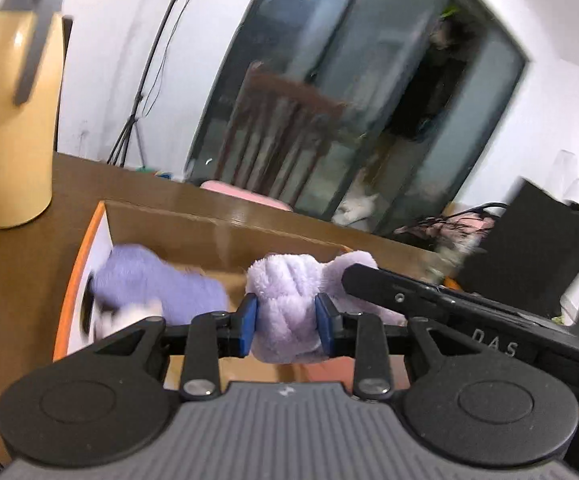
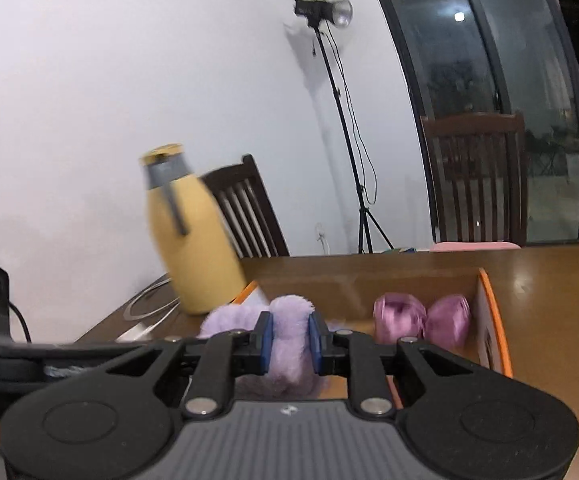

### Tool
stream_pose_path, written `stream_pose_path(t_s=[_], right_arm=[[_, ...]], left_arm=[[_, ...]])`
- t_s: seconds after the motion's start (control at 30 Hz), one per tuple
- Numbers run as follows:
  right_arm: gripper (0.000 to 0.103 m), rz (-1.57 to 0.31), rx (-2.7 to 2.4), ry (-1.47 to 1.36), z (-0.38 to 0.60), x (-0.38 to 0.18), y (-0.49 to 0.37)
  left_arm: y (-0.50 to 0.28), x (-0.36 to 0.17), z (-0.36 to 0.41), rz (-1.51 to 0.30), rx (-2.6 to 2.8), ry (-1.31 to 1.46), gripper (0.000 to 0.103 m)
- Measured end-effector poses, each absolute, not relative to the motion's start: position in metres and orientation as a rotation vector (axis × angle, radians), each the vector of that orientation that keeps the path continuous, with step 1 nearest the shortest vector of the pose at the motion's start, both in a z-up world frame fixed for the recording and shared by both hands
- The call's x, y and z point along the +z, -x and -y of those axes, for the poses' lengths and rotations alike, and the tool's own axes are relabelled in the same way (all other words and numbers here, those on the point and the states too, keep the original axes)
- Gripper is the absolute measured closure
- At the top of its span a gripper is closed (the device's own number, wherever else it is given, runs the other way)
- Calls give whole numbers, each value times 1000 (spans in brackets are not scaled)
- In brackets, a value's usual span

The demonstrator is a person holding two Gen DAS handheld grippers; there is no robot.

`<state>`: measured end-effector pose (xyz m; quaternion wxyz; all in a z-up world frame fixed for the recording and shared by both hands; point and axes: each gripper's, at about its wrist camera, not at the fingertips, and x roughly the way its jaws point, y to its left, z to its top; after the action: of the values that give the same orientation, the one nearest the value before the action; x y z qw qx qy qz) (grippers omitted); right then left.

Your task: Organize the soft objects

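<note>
My left gripper (image 1: 286, 320) clamps the knotted middle of a fluffy lilac plush headband (image 1: 285, 300), and my right gripper (image 2: 290, 340) pinches its other end (image 2: 289, 336). We hold it over the open cardboard box with an orange rim (image 1: 225, 232). A purple fuzzy cloth (image 1: 157, 284) lies inside at ten o'clock; a shiny pink satin scrunchie (image 2: 421, 320) sits at two o'clock

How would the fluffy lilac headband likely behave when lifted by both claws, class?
Probably floppy: the lilac headband bulges around the left claw pads. Likely light, since the right claw holds it by a pinch. Its plush pile should resist slipping.
</note>
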<state>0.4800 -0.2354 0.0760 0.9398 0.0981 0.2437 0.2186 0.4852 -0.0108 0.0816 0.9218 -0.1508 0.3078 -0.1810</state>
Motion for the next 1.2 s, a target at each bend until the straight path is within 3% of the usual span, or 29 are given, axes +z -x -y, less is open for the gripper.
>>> stream_pose_path(t_s=[0.17,0.33,0.5,0.57,0.67,0.77,0.93,1.2], right_arm=[[89,-620,325,-77,212,49,-590],[87,-775,285,-90,206,0,-647],[87,-818,269,-122,206,-12,-662],[85,-799,258,-109,204,-9,-656],[83,-768,255,-90,204,5,-642],[69,-729,268,-57,208,26,-621],[68,-664,280,-33,225,76,-572],[55,-519,316,-7,265,141,-447]], left_arm=[[-587,53,26,-759,-279,231,73],[-631,8,25,-882,-198,221,72],[-634,7,19,-889,-208,241,64],[-631,12,20,-867,-212,241,55],[-618,22,15,-833,-221,252,42],[-596,40,9,-800,-255,252,42],[-538,89,2,-698,-254,179,41],[-407,139,-1,-542,-267,49,39]])
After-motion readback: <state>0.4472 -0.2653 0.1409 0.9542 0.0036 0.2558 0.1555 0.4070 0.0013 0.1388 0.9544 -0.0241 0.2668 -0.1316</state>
